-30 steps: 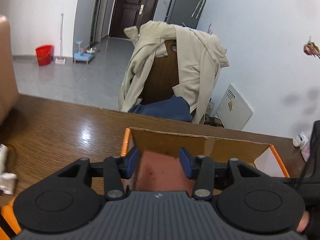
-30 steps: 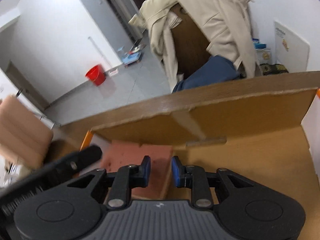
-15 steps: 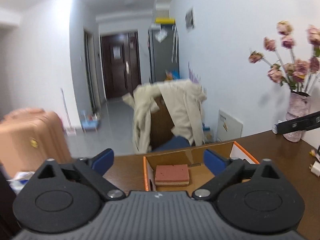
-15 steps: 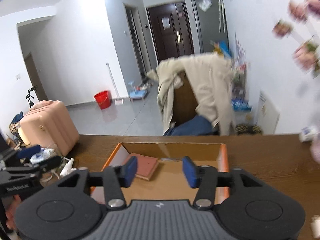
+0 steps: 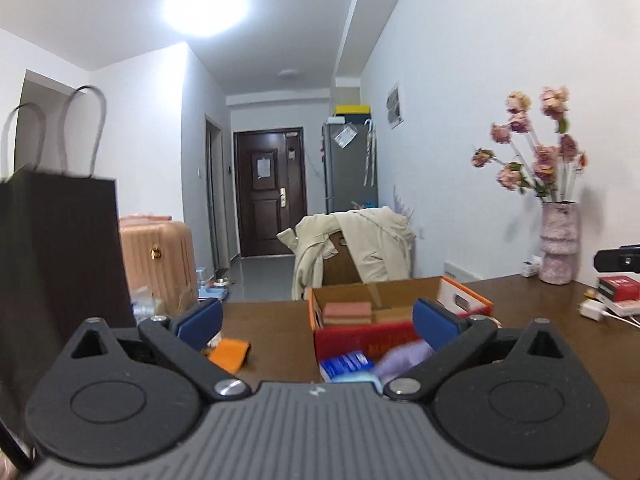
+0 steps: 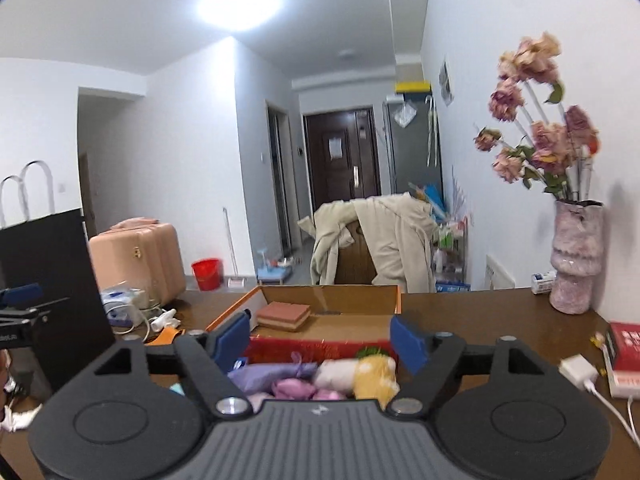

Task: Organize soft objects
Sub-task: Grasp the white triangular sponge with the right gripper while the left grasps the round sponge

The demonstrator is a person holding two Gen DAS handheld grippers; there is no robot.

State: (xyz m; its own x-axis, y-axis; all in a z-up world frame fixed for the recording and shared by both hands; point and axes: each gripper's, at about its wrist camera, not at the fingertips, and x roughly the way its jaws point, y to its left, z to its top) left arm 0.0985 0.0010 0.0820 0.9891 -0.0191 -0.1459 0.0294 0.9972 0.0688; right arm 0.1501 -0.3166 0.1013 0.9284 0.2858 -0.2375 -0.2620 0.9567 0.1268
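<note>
While both grippers were down inside the cardboard box (image 6: 332, 294) a second ago, they're now pulled back, looking level across the bench (image 5: 560, 344). Left gripper (image 5: 316, 316): jaws have just been opening, now spread wide, nothing between them. Right gripper (image 6: 320, 334): jaws also just opening, apart, empty. Pink sponge (image 6: 284, 315), earlier between the left jaws, now lies released in the box's far left corner; it also shows in the left view (image 5: 347, 313). Soft pouches (image 6: 316, 376) in purple, pink, white and yellow sit piled on the near side of the box's red front wall, close under the right gripper. Orange cloth (image 5: 229, 354) lies on the bench left of the box. Black paper bag (image 5: 60, 264) stands at far left.
</note>
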